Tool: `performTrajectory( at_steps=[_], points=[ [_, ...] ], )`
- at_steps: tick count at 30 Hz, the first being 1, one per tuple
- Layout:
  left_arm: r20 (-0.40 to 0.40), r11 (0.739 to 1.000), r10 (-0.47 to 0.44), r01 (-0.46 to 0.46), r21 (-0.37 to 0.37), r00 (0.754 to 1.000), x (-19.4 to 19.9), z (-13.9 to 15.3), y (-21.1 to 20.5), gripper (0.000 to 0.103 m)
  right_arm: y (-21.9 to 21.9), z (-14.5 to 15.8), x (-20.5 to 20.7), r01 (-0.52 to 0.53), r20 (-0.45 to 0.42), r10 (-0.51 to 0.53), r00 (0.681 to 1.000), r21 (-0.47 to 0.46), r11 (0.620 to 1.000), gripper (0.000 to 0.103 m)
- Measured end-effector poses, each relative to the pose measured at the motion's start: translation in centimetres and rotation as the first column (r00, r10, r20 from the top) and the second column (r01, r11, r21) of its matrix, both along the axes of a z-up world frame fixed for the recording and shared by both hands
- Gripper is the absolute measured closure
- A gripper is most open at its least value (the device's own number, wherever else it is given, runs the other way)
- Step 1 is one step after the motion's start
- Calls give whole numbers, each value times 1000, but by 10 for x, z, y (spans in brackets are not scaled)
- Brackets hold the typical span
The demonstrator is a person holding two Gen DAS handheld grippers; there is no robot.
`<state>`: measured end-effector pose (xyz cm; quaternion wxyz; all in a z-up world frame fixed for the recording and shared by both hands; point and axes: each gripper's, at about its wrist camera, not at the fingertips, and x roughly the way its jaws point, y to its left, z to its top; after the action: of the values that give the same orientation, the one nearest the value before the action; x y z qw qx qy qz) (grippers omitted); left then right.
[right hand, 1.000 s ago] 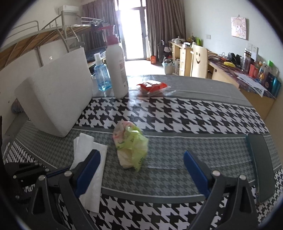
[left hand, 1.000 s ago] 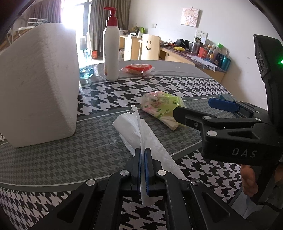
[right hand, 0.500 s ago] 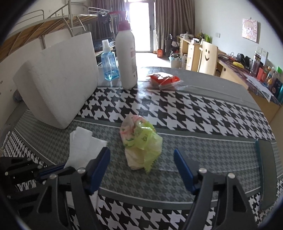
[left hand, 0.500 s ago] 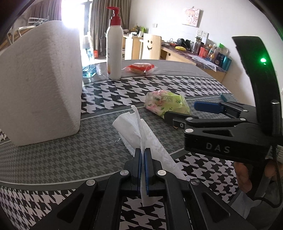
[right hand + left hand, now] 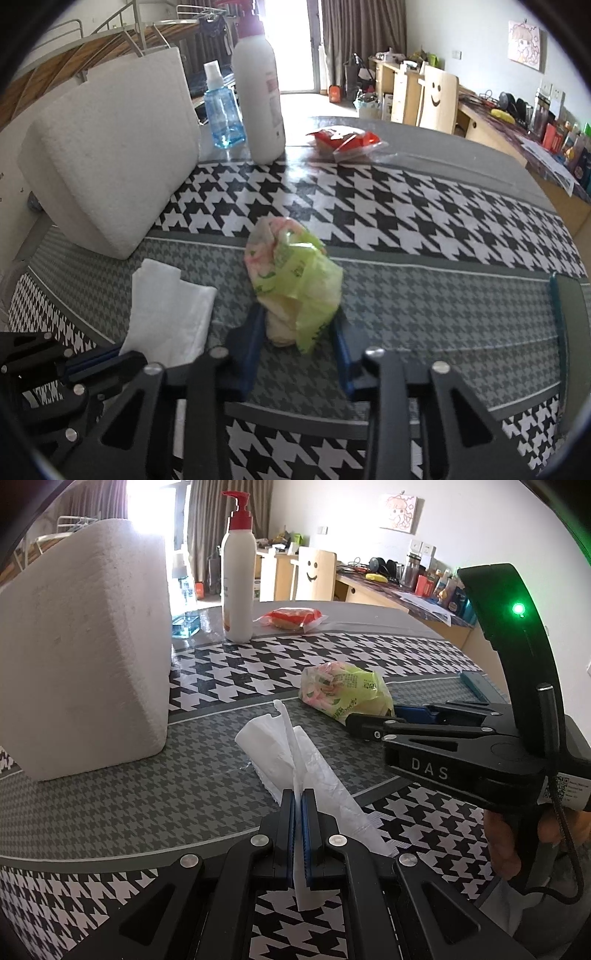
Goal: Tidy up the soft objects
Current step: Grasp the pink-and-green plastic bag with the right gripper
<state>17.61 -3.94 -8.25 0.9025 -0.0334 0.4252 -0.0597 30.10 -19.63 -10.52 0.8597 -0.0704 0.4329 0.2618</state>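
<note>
Foam block (image 5: 85,672) sat far left on the table (image 5: 443,302), w/ a blue spray bottle (image 5: 223,110) and white pump bottle (image 5: 238,579) behind it; no readable label on either, print too small.

Left gripper (image 5: 298,812) was clamped tight on a white tissue (image 5: 288,753), jaws together w/ the sheet pinched upright between them. Tissue's long axis ran straight ahead from that gripper, its far end lying flat on the grey houndstooth strip, near the block but not touching.

Just right of the tissue lay the crinkled green-and-pink packet (image 5: 291,280), prob. a soft tissue pack; printing on it too blurred to read. Its long axis ran roughly toward the right gripper (image 5: 299,350), which had its blue fingers apart, one each side of the packet's near end. Contact: can't tell; they looked just beside the wrap, not yet squeezing. So the right gripper was plainly the nearer one, packet dead ahead between its jaws, and the next move likely only needs a close.

Further right and back: red snack wrapper (image 5: 345,142), unreadable. Right gripper's body read "DAS" in left wrist view. Dark flat slab (image 5: 572,317) at far right edge.
</note>
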Motion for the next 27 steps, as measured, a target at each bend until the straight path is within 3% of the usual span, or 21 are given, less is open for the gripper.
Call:
performTrajectory(
  at_steps=[8, 27],
  points=[
    [2, 1000, -3, 3, 1, 1000, -3, 1, 0, 99, -3, 3, -3, 6, 12, -6, 1000, 9, 1000, 83],
    [52, 999, -39, 39, 12, 998, -26, 17, -11, 99, -28, 28, -34, 61, 71, -64, 995, 47, 997, 84]
  ],
)
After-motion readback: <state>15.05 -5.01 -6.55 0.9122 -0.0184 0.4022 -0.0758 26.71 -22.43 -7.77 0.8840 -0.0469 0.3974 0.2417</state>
